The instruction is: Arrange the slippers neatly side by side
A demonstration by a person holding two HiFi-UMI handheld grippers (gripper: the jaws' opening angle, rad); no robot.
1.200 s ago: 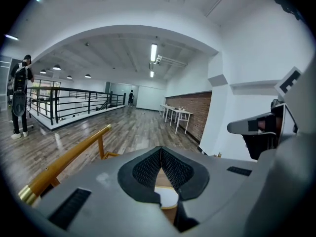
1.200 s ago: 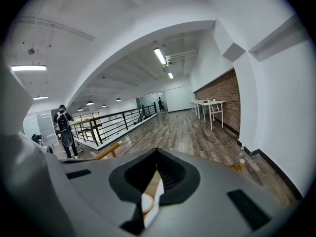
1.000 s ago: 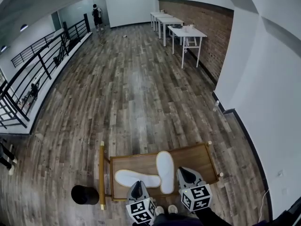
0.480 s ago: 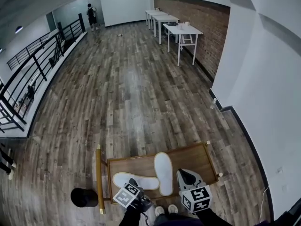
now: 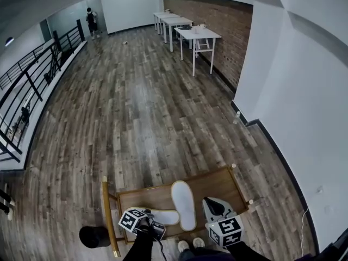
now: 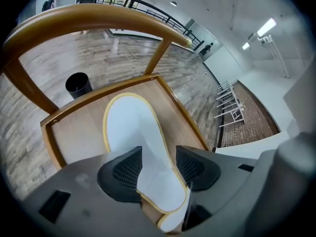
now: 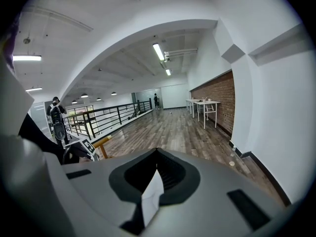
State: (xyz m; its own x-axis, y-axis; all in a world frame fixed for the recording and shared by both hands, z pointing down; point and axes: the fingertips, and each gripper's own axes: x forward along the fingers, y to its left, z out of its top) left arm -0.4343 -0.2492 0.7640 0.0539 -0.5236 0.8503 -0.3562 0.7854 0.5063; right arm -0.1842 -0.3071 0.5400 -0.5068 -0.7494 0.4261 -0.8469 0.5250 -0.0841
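Two white slippers with yellow trim lie on a wooden chair seat (image 5: 217, 186). One slipper (image 5: 184, 204) lies lengthwise. The other slipper (image 5: 166, 217) (image 6: 133, 132) lies crosswise to its left. My left gripper (image 5: 152, 227) (image 6: 158, 154) points steeply down over the crosswise slipper's near end. Its jaws have just been opening and now straddle the slipper, which lies flat between the pads (image 6: 121, 169). My right gripper (image 5: 210, 202) (image 7: 157, 154) hovers at the seat's right, apart from both slippers. Its jaws are together, with a thin white sliver in the seam.
The chair's curved wooden rail (image 5: 106, 216) (image 6: 98, 16) runs along the seat's left. A black bin (image 5: 93, 236) (image 6: 79, 84) stands on the floor beyond it. White tables (image 5: 196, 32) line the brick wall. A black railing (image 5: 32, 80) is on the left.
My left gripper has dropped and rolled, its marker cube swinging left, and its jaws have gone from shut to wide apart over the crosswise slipper. The right gripper has stayed put.
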